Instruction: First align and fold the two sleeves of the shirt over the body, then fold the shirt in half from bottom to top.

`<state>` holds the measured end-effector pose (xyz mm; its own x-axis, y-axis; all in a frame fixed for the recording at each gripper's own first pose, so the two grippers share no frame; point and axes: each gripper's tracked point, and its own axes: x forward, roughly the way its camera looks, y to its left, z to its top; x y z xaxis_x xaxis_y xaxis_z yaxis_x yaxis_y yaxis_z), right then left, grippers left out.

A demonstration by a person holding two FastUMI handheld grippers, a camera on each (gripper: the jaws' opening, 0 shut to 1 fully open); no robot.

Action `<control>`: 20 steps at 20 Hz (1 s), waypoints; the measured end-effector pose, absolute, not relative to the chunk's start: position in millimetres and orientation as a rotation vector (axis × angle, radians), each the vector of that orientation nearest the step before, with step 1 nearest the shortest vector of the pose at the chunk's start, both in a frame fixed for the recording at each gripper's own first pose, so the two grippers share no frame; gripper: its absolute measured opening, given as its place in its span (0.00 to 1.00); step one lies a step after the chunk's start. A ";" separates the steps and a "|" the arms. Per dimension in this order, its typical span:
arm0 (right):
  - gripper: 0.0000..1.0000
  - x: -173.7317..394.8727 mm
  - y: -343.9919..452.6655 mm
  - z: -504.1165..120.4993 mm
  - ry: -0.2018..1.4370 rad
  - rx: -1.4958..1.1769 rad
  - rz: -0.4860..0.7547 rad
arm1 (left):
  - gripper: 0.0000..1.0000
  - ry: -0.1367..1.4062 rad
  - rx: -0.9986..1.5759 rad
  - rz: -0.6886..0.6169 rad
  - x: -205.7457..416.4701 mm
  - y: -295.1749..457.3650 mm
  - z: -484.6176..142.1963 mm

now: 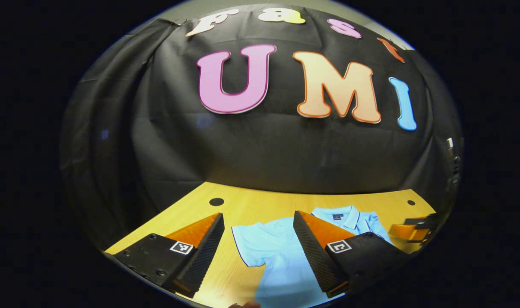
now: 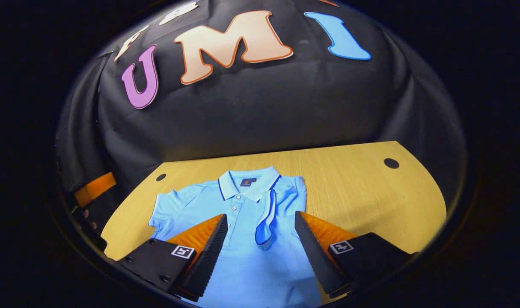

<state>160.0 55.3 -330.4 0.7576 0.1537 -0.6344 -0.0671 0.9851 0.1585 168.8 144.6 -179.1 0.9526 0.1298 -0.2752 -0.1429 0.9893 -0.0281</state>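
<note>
Hovering both tools parted and empty: left tool (image 1: 258,239), right tool (image 2: 261,239). Light-blue polo shirt (image 2: 242,214) lies flat on counter (image 2: 349,184); one sleeve (image 2: 266,220) folded in. Soft, light fabric; we judge the spread sleeve's (image 2: 165,209) hem best to pinch.

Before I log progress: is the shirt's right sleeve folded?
Folded: the right sleeve lies over the shirt body; the left sleeve is spread.

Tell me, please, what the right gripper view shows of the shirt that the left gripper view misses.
Right gripper view: the folded sleeve lying over the body, plus the button placket. Left gripper view: the open left gripper aimed at the flat sleeve. Both: the light blue shirt, its collar and the wooden table.
</note>
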 end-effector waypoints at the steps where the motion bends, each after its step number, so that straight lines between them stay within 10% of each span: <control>1: 0.98 153.4 50.3 -325.1 0.699 0.118 0.118 | 0.97 0.300 -0.056 0.143 174.1 148.3 -191.5; 20: 0.98 78.4 13.3 -313.4 0.778 0.011 0.104 | 0.96 0.648 -0.082 0.203 219.5 179.8 -346.0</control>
<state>78.4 13.3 -313.4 0.7077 0.0981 -0.6997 -0.0899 0.9948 0.0486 219.5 179.8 -346.0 0.7782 0.1616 -0.6068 -0.2128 0.9770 -0.0127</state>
